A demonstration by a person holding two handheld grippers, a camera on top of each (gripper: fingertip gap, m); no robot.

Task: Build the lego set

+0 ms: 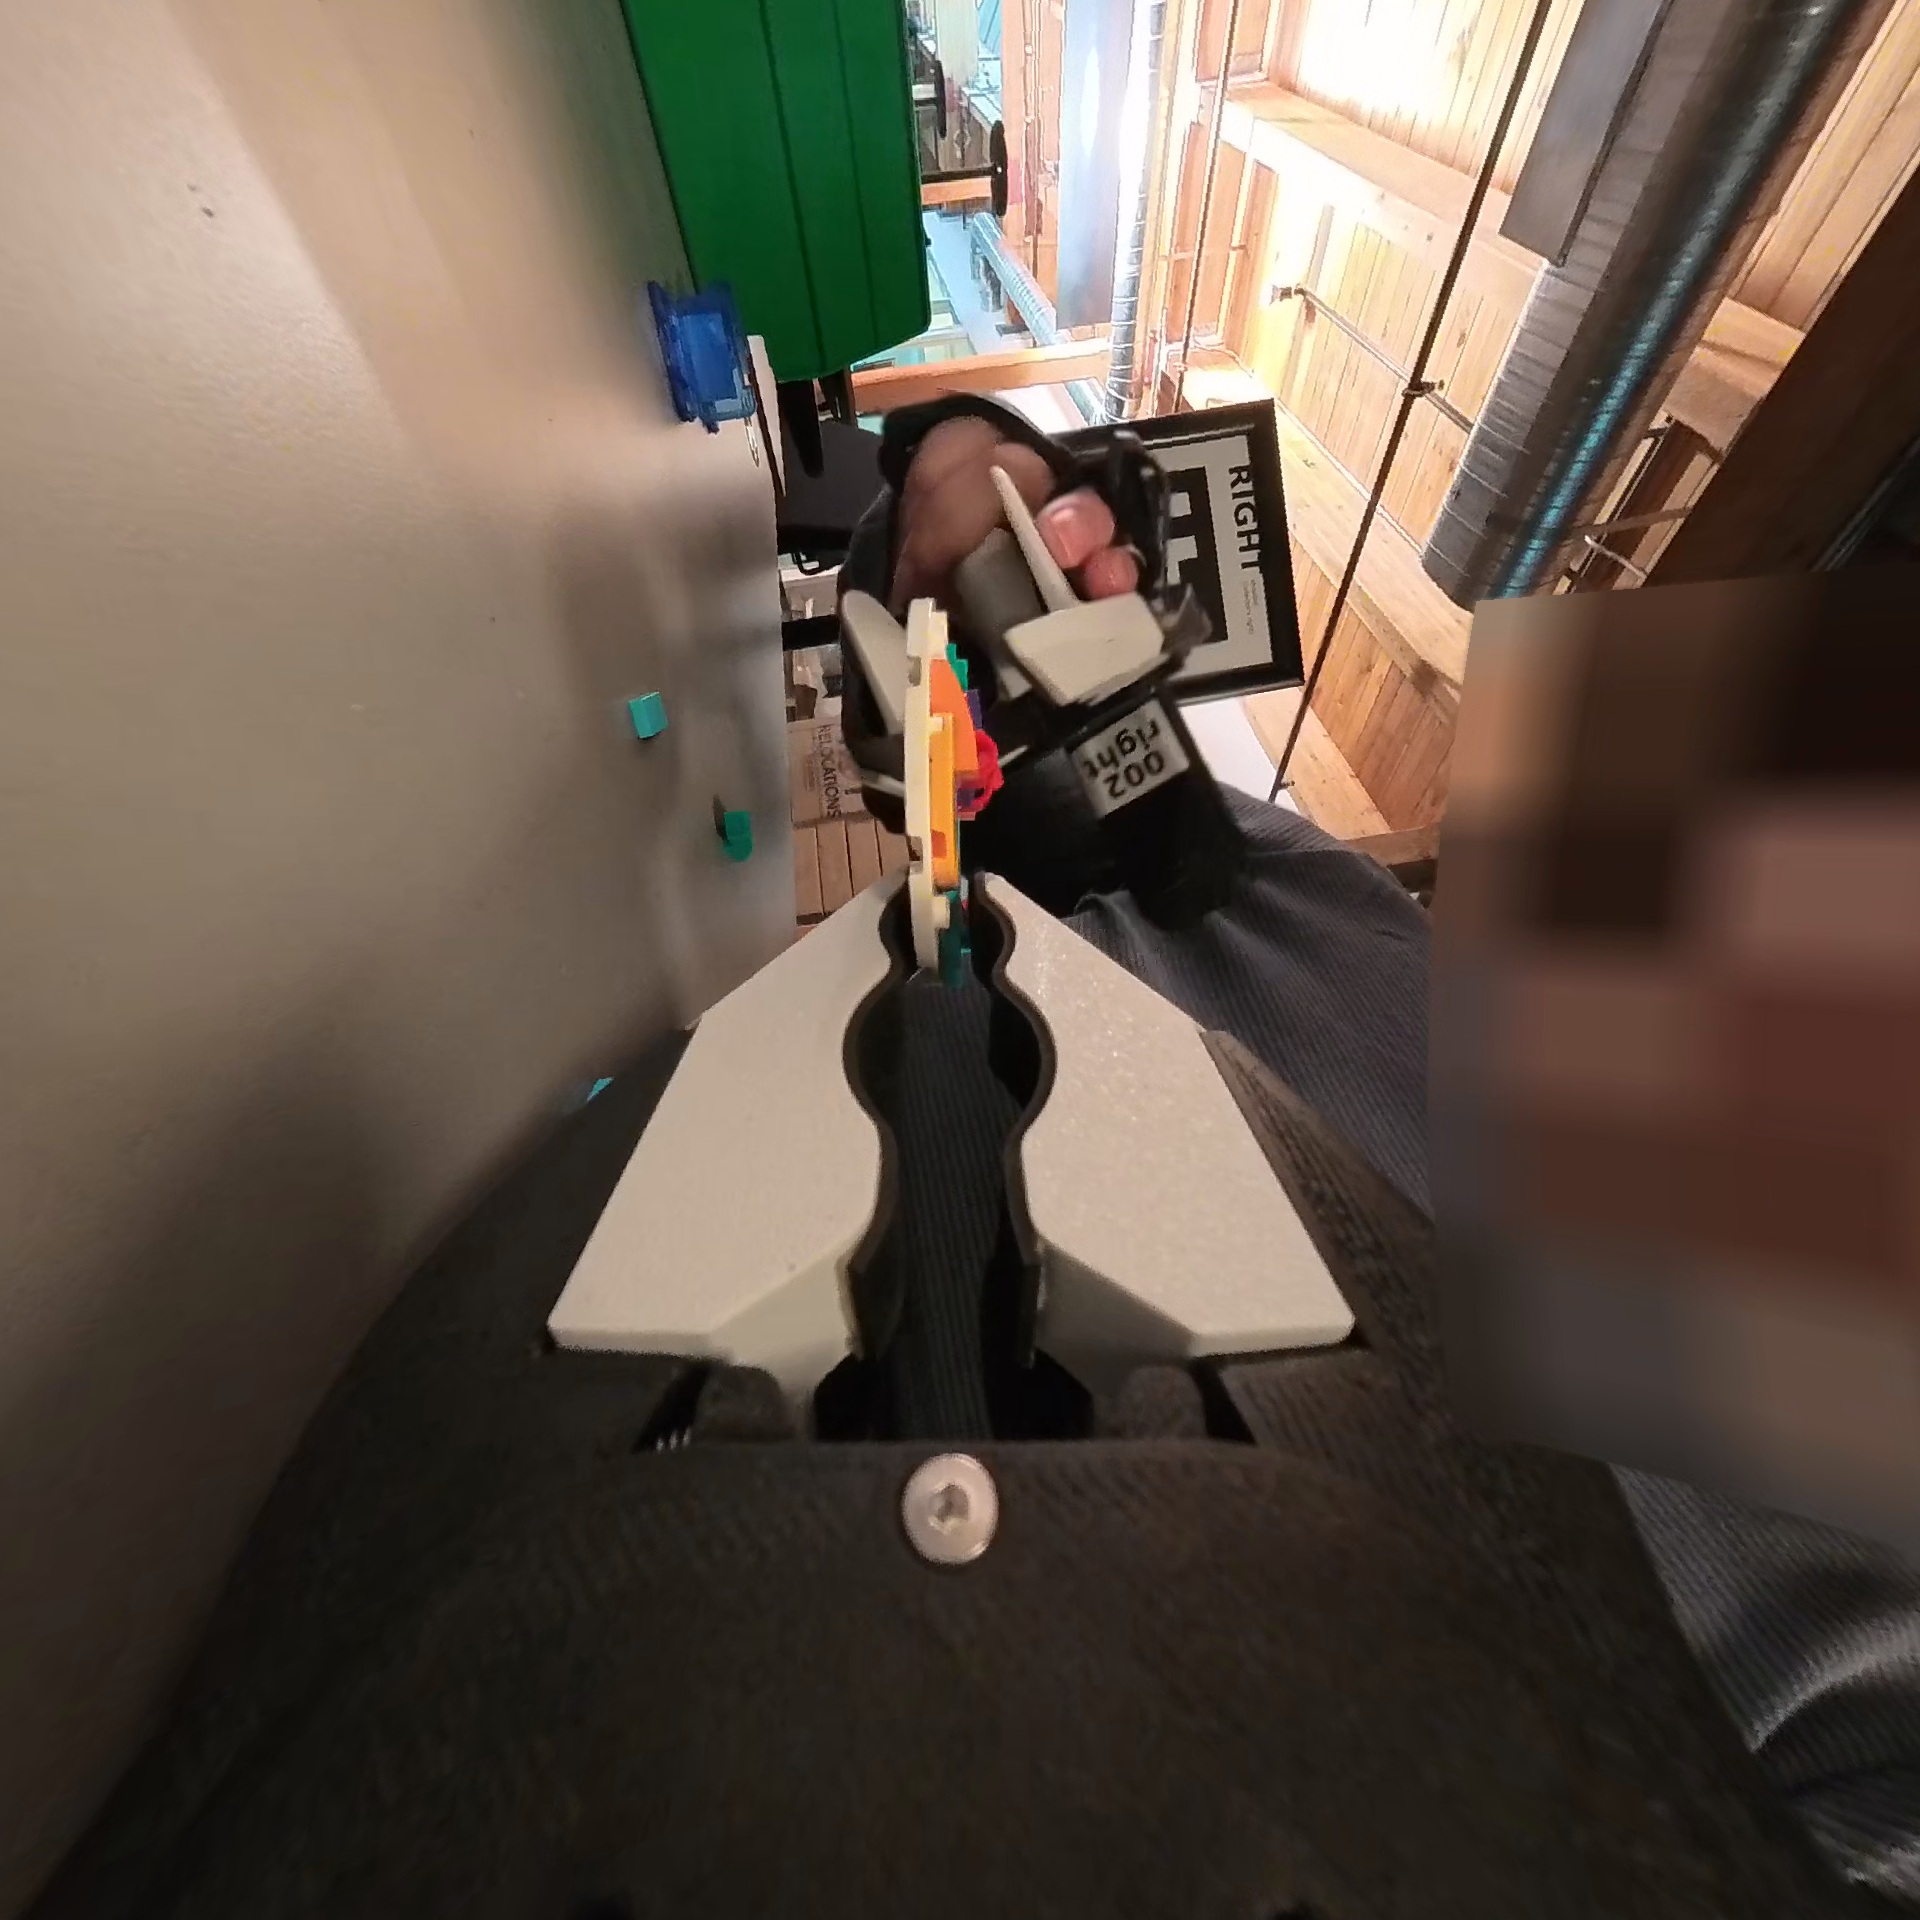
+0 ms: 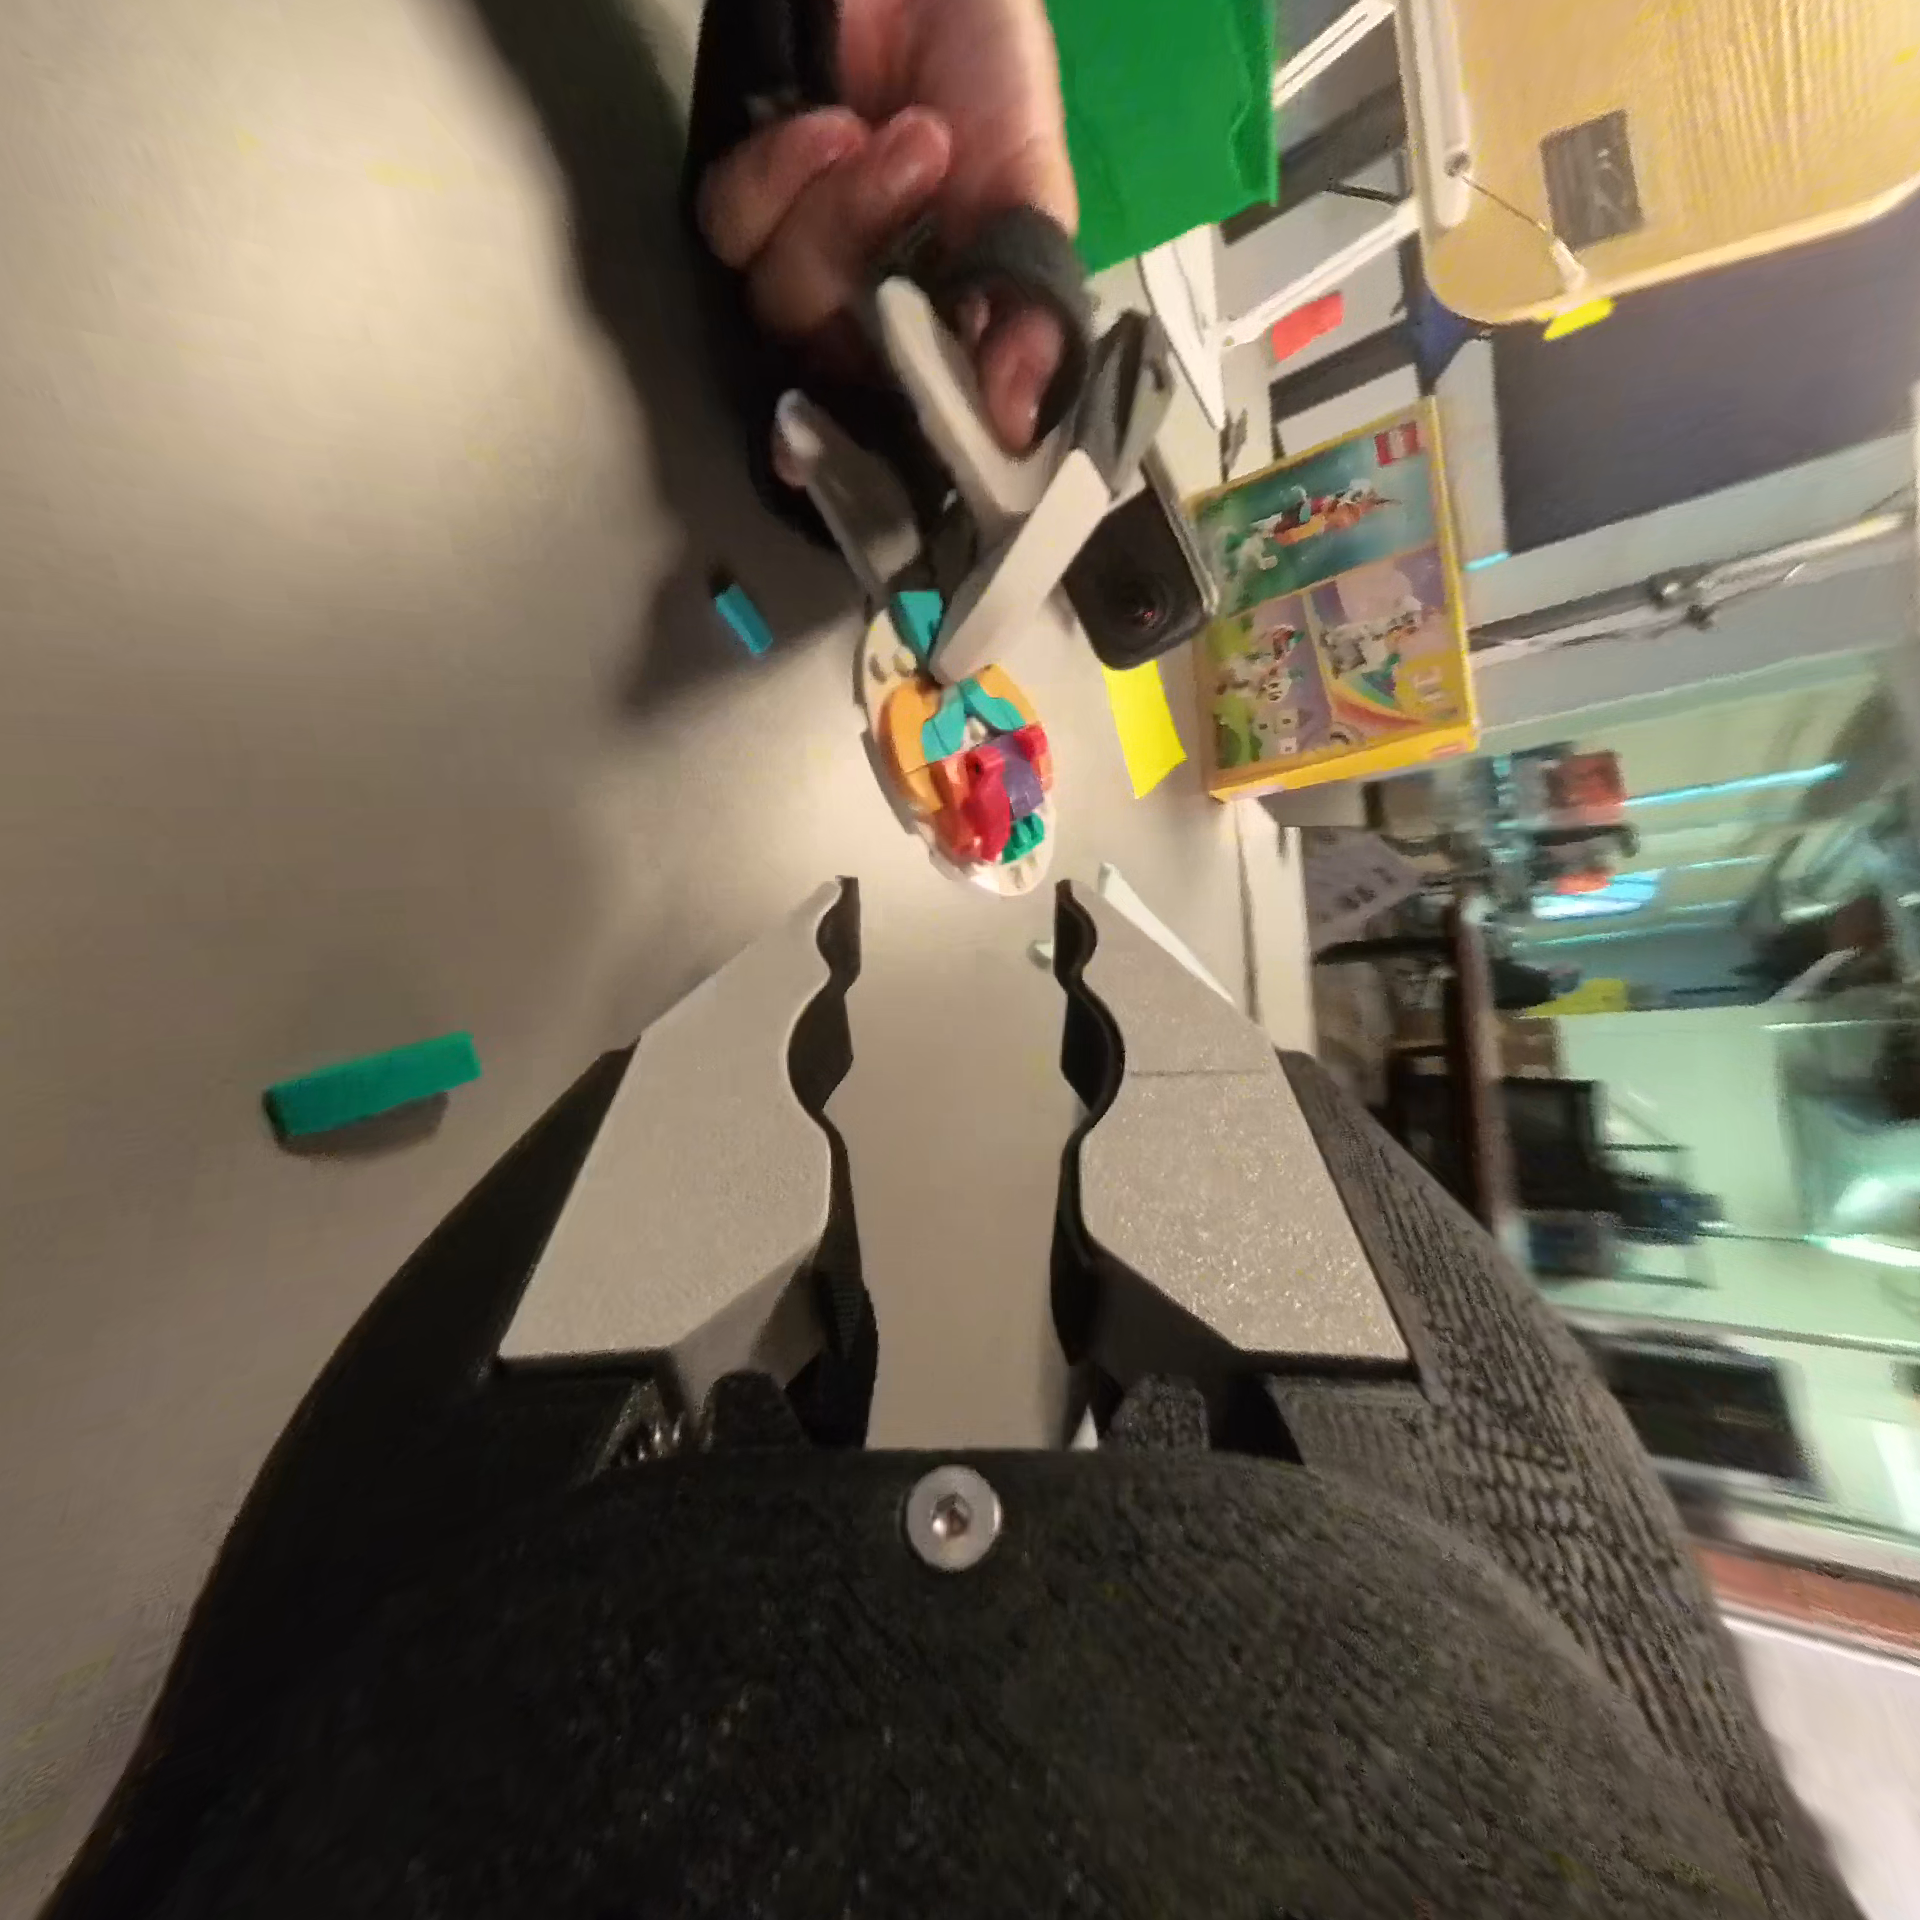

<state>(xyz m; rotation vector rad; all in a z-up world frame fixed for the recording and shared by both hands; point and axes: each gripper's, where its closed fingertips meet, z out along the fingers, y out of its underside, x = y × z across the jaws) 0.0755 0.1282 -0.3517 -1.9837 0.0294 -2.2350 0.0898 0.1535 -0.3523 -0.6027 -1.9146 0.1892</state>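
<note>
The lego build [image 2: 961, 769] is a white round plate carrying orange, red, purple and teal pieces. My left gripper [image 1: 940, 894] is shut on the plate's edge and holds it edge-on in the left wrist view [image 1: 925, 748]. In the right wrist view the left gripper [image 2: 930, 649] grips the build's far end. My right gripper [image 2: 958, 899] is open and empty, its fingertips just short of the build's near end. In the left wrist view the right gripper [image 1: 971, 665] faces me from behind the build, held by a hand.
Loose teal pieces lie on the pale table [image 2: 312, 520]: a long one [image 2: 371, 1078] at left and a smaller one [image 2: 740, 615] near the left gripper. A lego box [image 2: 1340, 613] and a yellow note [image 2: 1143, 727] sit at the table's far side. A blue clear part [image 1: 701, 353] is on the table. Left and right tips are no more than a few centimetres apart.
</note>
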